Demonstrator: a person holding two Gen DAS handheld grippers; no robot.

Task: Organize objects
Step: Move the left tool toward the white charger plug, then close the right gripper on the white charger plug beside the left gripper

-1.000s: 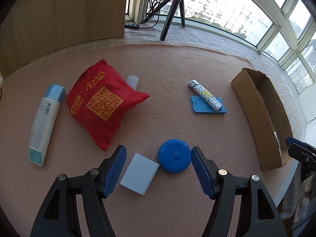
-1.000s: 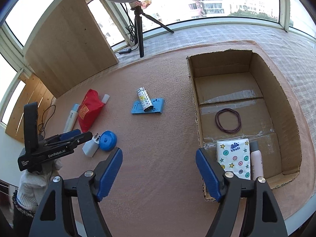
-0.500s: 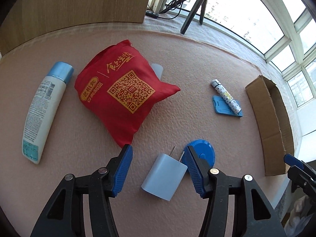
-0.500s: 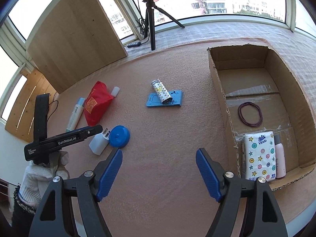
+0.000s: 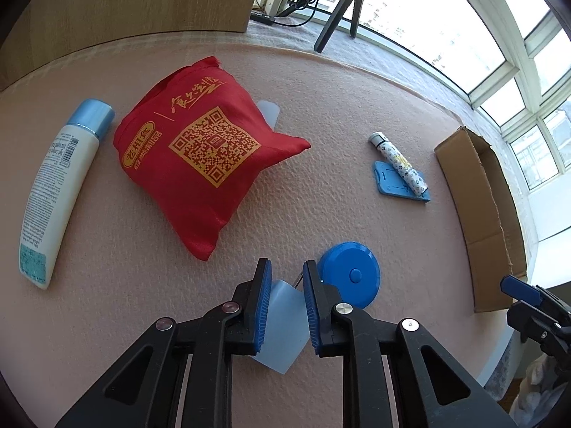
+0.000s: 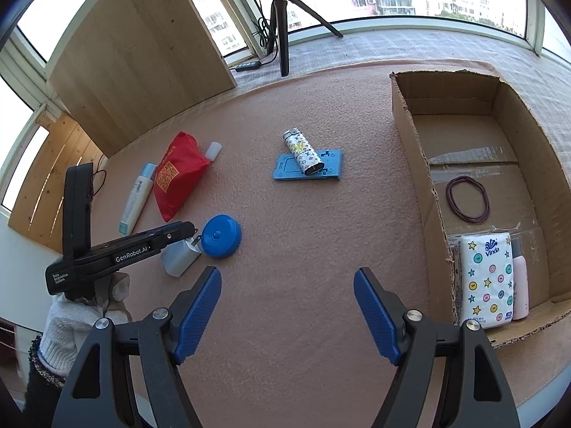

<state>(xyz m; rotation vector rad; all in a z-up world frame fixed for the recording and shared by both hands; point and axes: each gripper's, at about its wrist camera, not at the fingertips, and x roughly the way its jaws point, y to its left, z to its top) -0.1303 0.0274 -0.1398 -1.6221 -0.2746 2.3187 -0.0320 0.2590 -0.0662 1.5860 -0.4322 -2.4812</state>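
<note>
Pale-blue plastic, the charger plug (image 5: 285,324) lies near on the worktop (image 5: 125,303), pinched between the left gripper (image 5: 285,306)'s fingers, just left of the blue tape measure (image 5: 351,274). The right gripper (image 6: 287,308) hovers, fingers spread. Grasping step; next, probably lift it clear and carry it right into the cardboard box (image 6: 410,132).

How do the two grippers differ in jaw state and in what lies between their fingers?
The left gripper has its jaws closed in on the white charger; the right gripper stands wide open. The left holds something; between the right's fingers lies only bare table. Both have blue pads on black frames.
</note>
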